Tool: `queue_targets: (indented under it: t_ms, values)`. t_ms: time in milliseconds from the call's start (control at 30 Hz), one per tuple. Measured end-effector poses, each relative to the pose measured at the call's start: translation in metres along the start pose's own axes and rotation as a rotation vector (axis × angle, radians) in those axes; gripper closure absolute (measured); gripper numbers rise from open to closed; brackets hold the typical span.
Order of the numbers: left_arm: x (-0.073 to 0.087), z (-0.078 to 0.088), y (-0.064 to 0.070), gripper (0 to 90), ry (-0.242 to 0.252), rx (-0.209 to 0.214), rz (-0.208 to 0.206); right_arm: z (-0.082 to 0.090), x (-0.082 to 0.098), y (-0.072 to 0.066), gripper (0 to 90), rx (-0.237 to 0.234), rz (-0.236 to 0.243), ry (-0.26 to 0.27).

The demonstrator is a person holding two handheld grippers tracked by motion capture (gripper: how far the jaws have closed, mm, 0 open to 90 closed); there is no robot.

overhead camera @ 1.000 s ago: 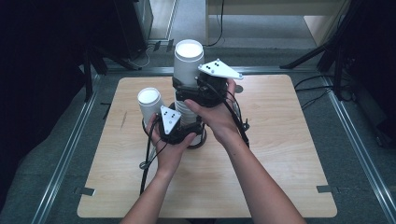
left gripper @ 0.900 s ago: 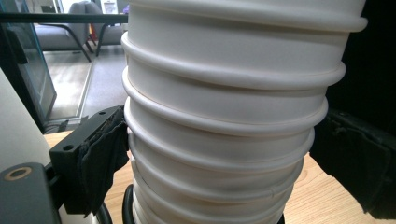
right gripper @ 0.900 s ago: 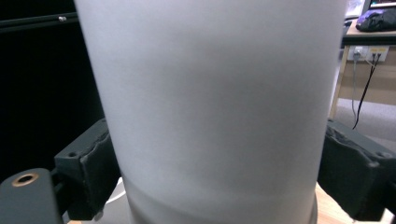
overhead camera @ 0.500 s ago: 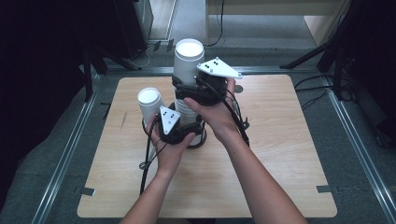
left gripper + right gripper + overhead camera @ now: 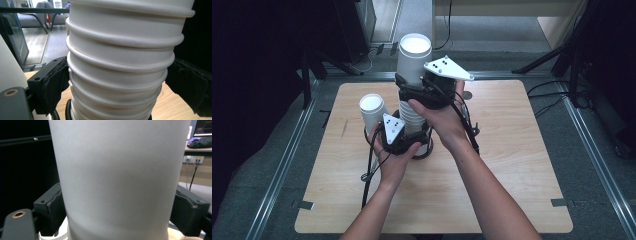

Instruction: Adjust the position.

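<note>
done: one white paper cup (image 5: 372, 111) stands apart, far left | now: left gripper (image 5: 404, 131) pinches ribbed white cup stack (image 5: 117, 75); right gripper (image 5: 412, 92), jaws just closing, pinches top white cup (image 5: 120, 177) | left: pull it off

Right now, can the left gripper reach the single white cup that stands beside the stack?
Probably yes, once it lets go: the left gripper clamps the stack, and the single cup stands unobstructed beside it.

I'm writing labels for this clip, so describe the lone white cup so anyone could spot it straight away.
On the wooden table, find the tall stack of white paper cups near its middle. The single white cup stands just left of that stack, by the left hand. It is short, alone, and no tongs close around it.
</note>
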State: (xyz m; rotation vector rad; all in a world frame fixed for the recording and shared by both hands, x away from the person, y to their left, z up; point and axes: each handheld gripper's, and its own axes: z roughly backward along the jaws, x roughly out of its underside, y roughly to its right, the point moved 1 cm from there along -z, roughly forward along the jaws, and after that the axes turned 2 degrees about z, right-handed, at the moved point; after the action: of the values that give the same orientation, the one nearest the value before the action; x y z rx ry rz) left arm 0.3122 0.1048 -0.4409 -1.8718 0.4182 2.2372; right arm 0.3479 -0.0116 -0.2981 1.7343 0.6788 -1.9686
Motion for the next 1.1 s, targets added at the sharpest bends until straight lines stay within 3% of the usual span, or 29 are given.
queue_targets:
  t_ms: [500,1100]
  values:
    - [0.0,0.0,0.0,6.5,0.005,0.005,0.002,0.0,-0.012,-0.006,14.9,0.043,0.022,0.011]
    - [0.0,0.001,0.0,6.7,0.006,0.005,0.002,0.009,-0.035,-0.012,20.1,0.061,0.039,0.073]
